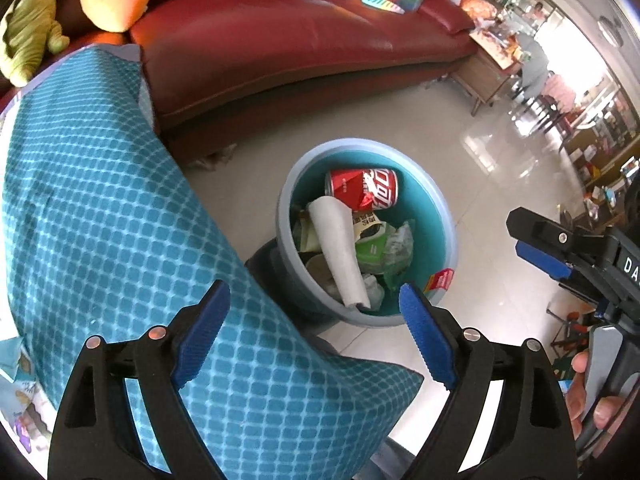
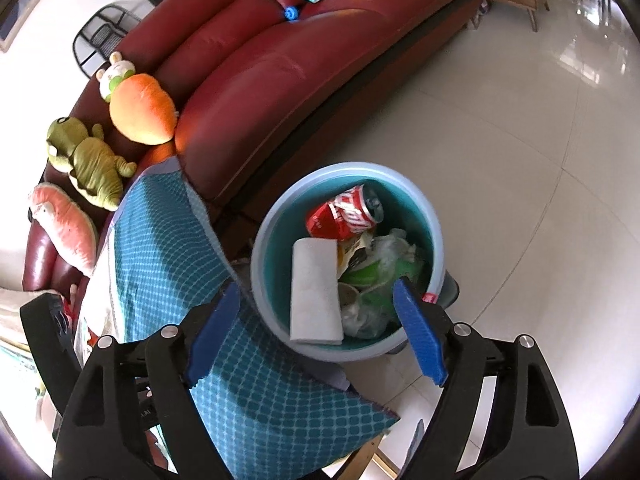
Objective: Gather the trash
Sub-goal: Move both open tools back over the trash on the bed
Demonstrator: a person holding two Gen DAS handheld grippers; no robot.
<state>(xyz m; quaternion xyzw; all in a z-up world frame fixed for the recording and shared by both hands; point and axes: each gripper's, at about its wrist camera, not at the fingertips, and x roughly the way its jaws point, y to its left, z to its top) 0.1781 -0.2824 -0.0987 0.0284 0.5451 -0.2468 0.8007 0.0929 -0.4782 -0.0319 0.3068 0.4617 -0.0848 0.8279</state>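
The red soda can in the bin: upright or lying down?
Lying on its side. The red can rests atop the trash inside the bin, its top end facing sideways, beside the white rolled paper.

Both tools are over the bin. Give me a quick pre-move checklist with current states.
1. Left tool empty, fingers apart: ok.
2. Right tool empty, fingers apart: ok.
3. Bin upright on the floor: ok.
4. Red can and paper roll inside the bin: ok.
5. Room left in the bin: cannot tell.
6. Red wrapper over the bin's rim, not fully inside: not ok.
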